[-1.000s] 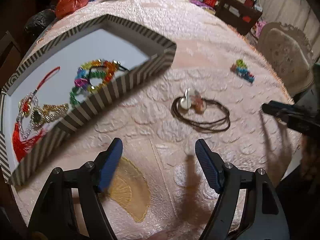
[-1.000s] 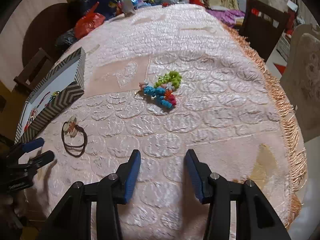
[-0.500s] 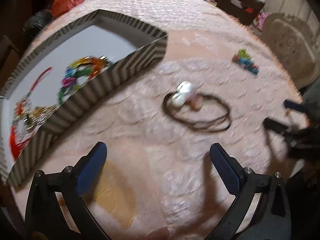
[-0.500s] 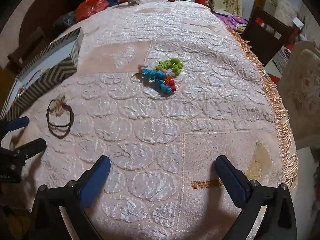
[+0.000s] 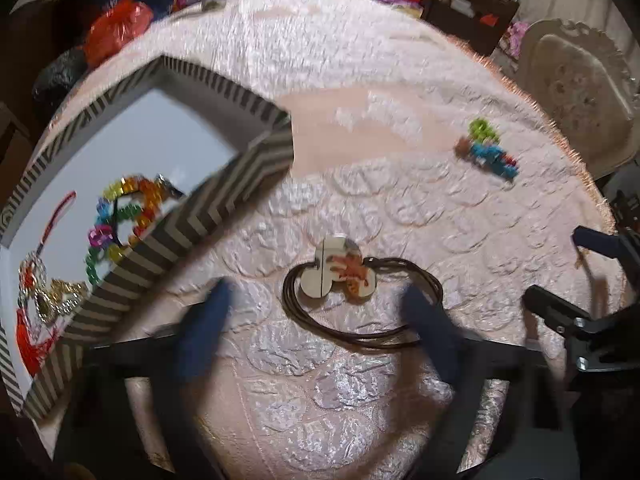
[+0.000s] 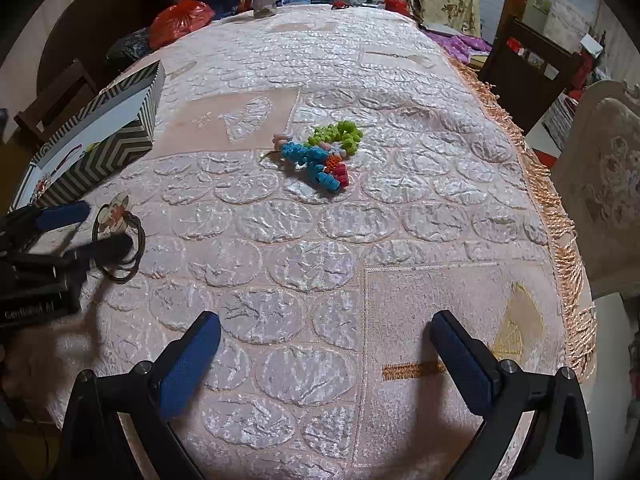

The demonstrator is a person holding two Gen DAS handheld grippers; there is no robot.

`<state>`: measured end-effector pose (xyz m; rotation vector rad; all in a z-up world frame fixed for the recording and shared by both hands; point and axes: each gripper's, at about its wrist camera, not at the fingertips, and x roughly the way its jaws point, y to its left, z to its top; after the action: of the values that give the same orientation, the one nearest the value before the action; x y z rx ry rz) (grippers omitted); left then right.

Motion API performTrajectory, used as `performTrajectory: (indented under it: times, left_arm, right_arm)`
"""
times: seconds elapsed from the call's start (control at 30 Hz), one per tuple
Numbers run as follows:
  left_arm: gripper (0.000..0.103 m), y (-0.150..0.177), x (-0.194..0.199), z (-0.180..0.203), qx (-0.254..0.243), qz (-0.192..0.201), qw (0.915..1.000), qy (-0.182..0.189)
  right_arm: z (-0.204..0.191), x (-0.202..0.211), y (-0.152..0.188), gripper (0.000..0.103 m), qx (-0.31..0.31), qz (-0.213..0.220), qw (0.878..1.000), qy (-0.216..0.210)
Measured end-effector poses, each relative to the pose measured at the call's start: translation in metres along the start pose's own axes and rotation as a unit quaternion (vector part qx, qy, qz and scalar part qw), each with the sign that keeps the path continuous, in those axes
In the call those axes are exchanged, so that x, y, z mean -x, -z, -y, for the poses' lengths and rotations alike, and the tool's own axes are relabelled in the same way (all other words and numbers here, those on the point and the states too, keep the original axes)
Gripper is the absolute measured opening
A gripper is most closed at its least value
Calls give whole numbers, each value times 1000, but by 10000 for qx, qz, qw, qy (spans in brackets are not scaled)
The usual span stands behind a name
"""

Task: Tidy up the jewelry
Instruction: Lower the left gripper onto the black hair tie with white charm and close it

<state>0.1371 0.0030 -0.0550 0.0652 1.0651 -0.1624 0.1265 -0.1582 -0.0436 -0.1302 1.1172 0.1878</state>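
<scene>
A brown cord necklace with a round pale pendant (image 5: 340, 276) lies on the pink tablecloth; it also shows in the right wrist view (image 6: 118, 236). My left gripper (image 5: 320, 312) is open, its blurred blue fingers on either side of the cord, low over the cloth. A striped box (image 5: 224, 204) at the left holds a colourful bead bracelet (image 5: 124, 216) and a red tassel piece (image 5: 36, 300). A green, blue and red bead bracelet (image 6: 320, 156) lies mid-table, also in the left wrist view (image 5: 488, 152). My right gripper (image 6: 324, 348) is open and empty, well short of it.
Red and black plastic bags (image 6: 180, 20) and clutter sit at the table's far end. Chairs (image 6: 600, 172) stand along the fringed right edge (image 6: 560, 216). The striped box (image 6: 100, 140) sits near the left edge.
My left gripper has moved forward and down onto the cord necklace, its fingers now straddling the cord. The right gripper has opened wide from a narrow gap and holds nothing.
</scene>
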Motion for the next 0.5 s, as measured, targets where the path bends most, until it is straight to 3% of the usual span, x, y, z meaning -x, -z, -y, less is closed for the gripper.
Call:
performTrajectory:
  times: [0.1,0.23,0.33,0.37,0.4,0.5]
  left_arm:
    - [52,-8,-2,-3,-24,17,10000,66]
    - [64,-5,1,1,-193,33,9995,255]
    - [65,4,6,1,-304,115,9992,236]
    - [56,6,7,3,-344,162,9991,204]
    - [38,7,10,2,-314,226,9990,230]
    - [37,12,14,-3,-170,216,9982,526]
  right_arm:
    - [-1,0,-1,103,-41,-10,10000,25]
    - [0,-1,-1,103,-48,-17,10000,25]
    - [0,-1,-2,103,-35,-15,10000,12]
    - [0,-1,-2,103,-37,-19,10000,8]
    - [0,-1,-2,103,-39,-23,10000,-7]
    - [2,2,-6,100,-126,43,9996,-258]
